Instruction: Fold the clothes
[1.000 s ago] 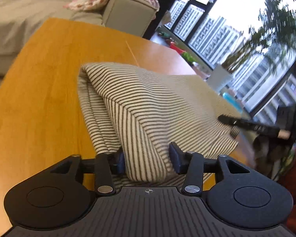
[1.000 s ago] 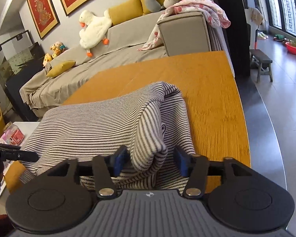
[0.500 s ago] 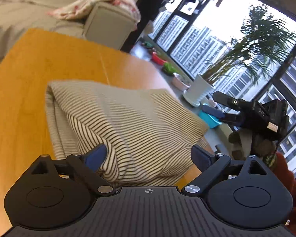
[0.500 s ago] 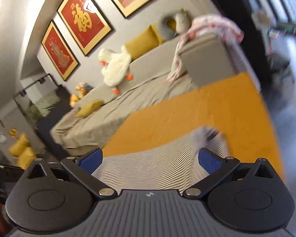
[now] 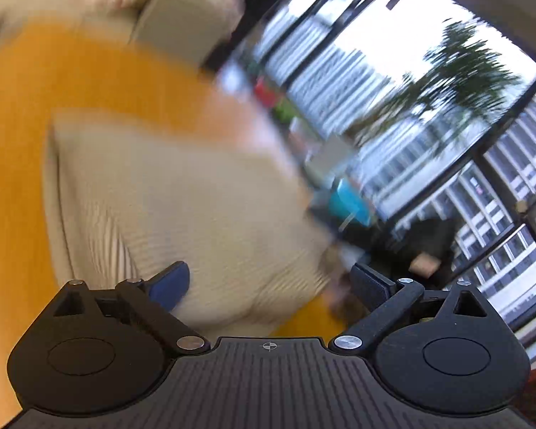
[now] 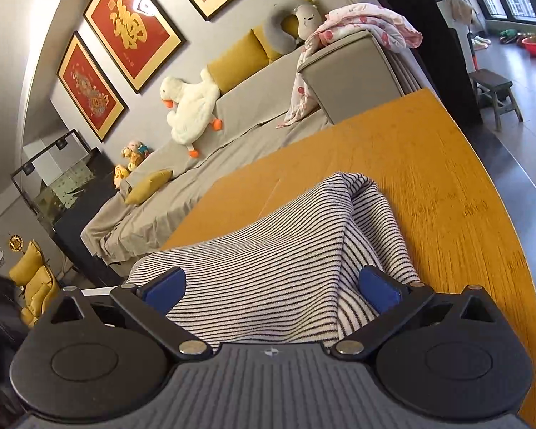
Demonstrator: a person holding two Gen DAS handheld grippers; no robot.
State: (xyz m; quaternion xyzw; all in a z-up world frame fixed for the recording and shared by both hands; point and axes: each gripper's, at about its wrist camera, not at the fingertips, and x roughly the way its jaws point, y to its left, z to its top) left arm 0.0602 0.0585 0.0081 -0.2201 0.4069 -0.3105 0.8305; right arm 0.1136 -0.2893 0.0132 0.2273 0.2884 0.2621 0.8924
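On the orange table [image 6: 446,178] lies a folded striped garment [image 6: 286,250], sharp only in the right wrist view; the left view is smeared by blur. Right gripper [image 6: 271,286] spread wide, gripping nothing. Left gripper [image 5: 271,282] opening, pads off the cloth.

An orange-brown wooden table [image 6: 428,164] carries one folded black-and-white striped knit garment [image 6: 289,250], lying bunched on its near part, toward the table's front edge.

Left wrist view heavily motion-blurred, bright daylight glaring through the windows [image 5: 428,82] at right; right wrist view sharp, evenly lit; fisheye bending both edges.
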